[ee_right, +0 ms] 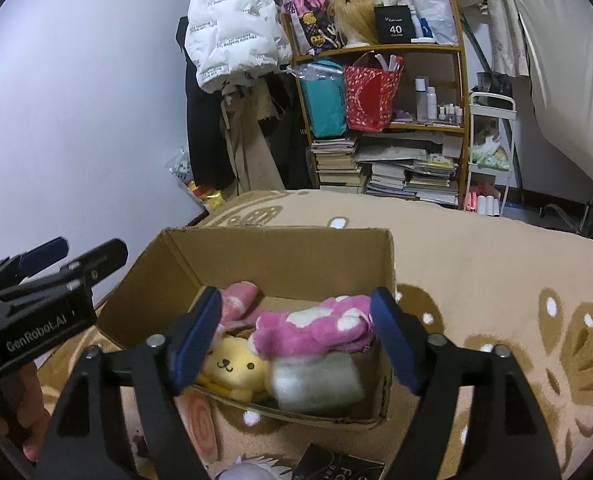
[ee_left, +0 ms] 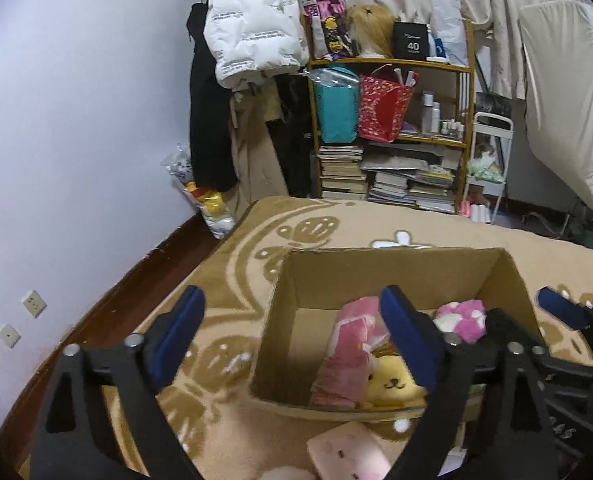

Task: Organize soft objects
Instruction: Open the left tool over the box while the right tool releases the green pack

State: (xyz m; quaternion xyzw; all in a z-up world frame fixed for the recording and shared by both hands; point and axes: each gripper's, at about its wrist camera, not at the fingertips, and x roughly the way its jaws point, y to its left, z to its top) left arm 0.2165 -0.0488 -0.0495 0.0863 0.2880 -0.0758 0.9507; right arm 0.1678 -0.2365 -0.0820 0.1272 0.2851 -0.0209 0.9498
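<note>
Standing open-topped on the patterned rug (ee_right: 496, 272), the cardboard box (ee_right: 280, 256) has bare rug along its right side. Right gripper (ee_right: 296, 336) jaws spread wide, empty; the pink spotted plush (ee_right: 316, 324) lies between them, inside the box beside the yellow plush (ee_right: 232, 364). Left gripper (ee_left: 292, 340) jaws also spread, empty, straddling the box's left wall.

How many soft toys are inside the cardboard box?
3 that I can see: a yellow plush animal at the near-left, a pink folded plush behind it, and a pink-and-white spotted plush on the right. More may be hidden underneath.
</note>
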